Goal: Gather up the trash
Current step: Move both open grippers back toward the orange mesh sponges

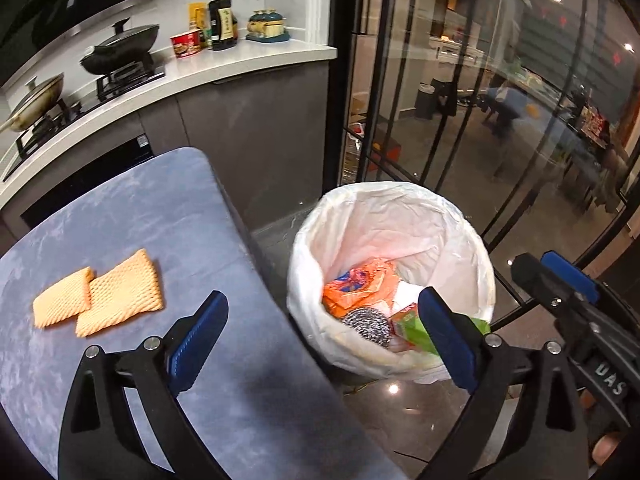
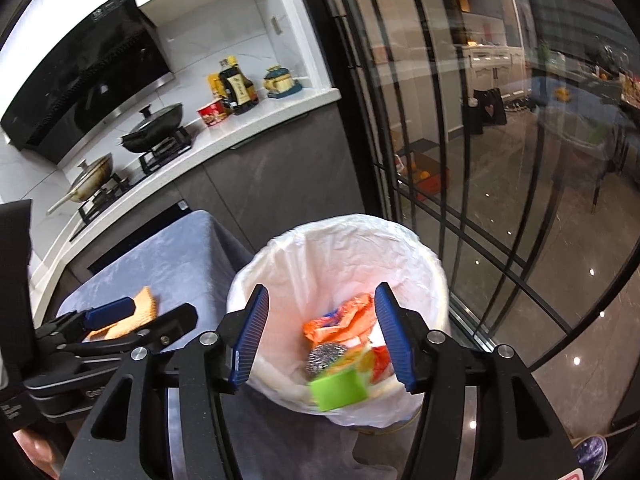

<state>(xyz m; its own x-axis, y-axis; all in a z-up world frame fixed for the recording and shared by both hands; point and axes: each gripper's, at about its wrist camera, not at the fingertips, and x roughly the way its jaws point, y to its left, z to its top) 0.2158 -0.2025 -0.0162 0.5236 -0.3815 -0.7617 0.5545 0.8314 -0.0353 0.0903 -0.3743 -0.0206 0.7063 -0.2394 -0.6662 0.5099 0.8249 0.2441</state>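
A bin with a white liner (image 1: 460,216) (image 2: 400,248) stands on the floor beside a blue-grey table (image 1: 120,208) (image 2: 176,256). In it lie an orange wrapper (image 1: 360,280) (image 2: 340,320), a steel scourer (image 1: 366,322) (image 2: 324,354) and a blurred green box (image 2: 340,392) (image 1: 412,328) at its near side. Two orange foam nets (image 1: 100,296) (image 2: 140,312) lie on the table. My left gripper (image 1: 324,344) is open and empty, spanning the table edge and bin. My right gripper (image 2: 324,340) is open and empty above the bin.
A kitchen counter (image 1: 240,68) at the back holds pans, bottles and a red cup. A black-framed glass partition (image 1: 440,100) stands behind the bin. My right gripper shows at the right in the left wrist view (image 1: 568,292).
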